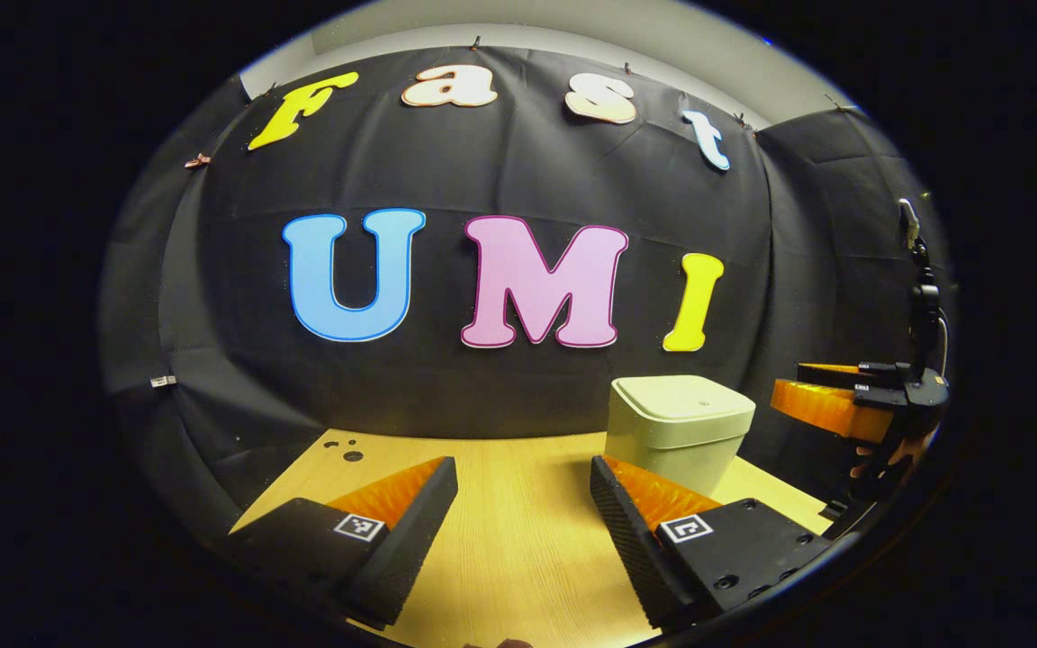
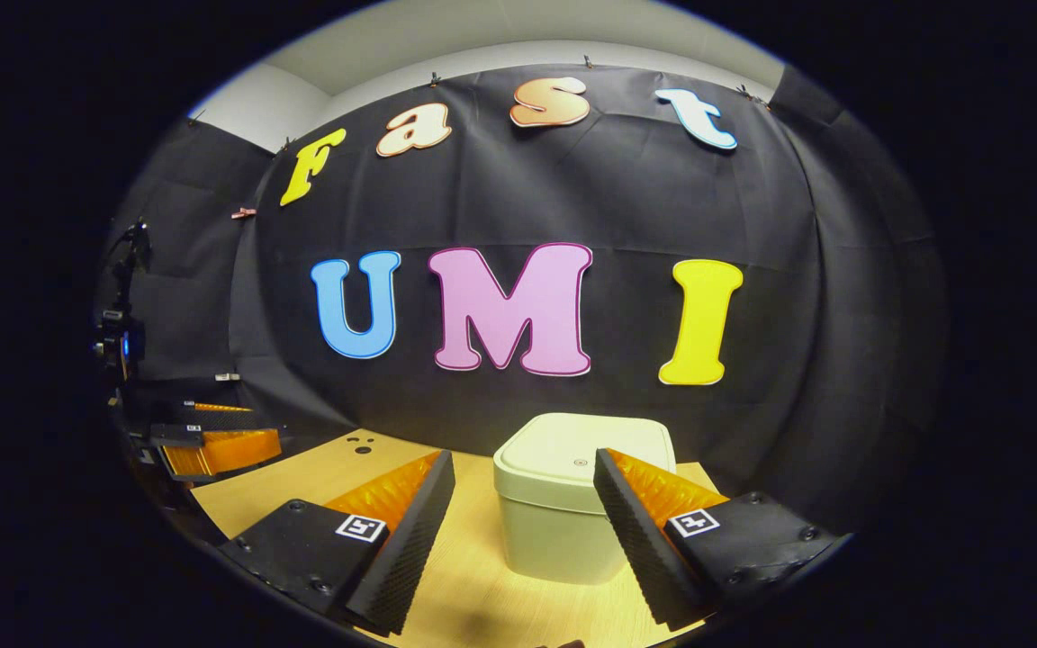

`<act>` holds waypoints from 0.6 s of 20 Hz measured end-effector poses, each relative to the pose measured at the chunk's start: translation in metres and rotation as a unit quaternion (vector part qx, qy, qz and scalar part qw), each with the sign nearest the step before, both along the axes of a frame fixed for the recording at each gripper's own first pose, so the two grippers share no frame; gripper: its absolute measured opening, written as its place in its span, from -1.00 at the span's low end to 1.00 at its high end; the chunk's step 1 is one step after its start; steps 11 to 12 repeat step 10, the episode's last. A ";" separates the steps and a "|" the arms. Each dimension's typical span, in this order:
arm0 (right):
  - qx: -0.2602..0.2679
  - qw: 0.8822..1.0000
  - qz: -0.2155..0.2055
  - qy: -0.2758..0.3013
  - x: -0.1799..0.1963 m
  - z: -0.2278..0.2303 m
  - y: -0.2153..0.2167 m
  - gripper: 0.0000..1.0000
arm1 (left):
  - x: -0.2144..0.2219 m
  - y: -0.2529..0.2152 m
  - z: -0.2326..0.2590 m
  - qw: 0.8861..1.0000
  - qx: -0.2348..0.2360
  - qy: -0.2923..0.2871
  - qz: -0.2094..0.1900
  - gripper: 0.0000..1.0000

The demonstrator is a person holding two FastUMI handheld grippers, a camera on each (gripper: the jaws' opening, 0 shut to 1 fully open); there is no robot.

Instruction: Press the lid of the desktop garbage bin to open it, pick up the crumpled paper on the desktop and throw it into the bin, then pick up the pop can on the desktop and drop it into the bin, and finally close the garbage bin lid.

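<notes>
Right tongs [image 2: 523,504] gaping, empty, just short of bin [image 2: 563,522] on bench [image 2: 482,594]; left tongs [image 1: 523,508] gaping too. Lid [image 2: 586,450] down: press its centre squarely, then release.

A pale wooden table [image 1: 518,531] carries the things. On it stands a cream garbage bin [image 1: 676,432] with its lid [image 2: 586,450] shut, toward the back edge near the black cloth wall. A few small dark holes [image 1: 347,447] mark the tabletop's far left corner.
</notes>
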State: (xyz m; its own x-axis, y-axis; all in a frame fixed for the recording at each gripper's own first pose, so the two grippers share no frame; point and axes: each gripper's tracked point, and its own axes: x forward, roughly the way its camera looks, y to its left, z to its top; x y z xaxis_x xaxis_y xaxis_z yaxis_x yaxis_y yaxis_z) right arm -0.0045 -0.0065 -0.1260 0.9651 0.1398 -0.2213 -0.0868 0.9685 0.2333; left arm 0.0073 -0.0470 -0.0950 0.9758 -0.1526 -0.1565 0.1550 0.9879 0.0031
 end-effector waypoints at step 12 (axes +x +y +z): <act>-0.018 1.000 0.007 -0.017 -0.019 0.015 -0.005 0.92 | -0.007 -0.015 0.007 1.000 0.001 -0.008 0.003 0.91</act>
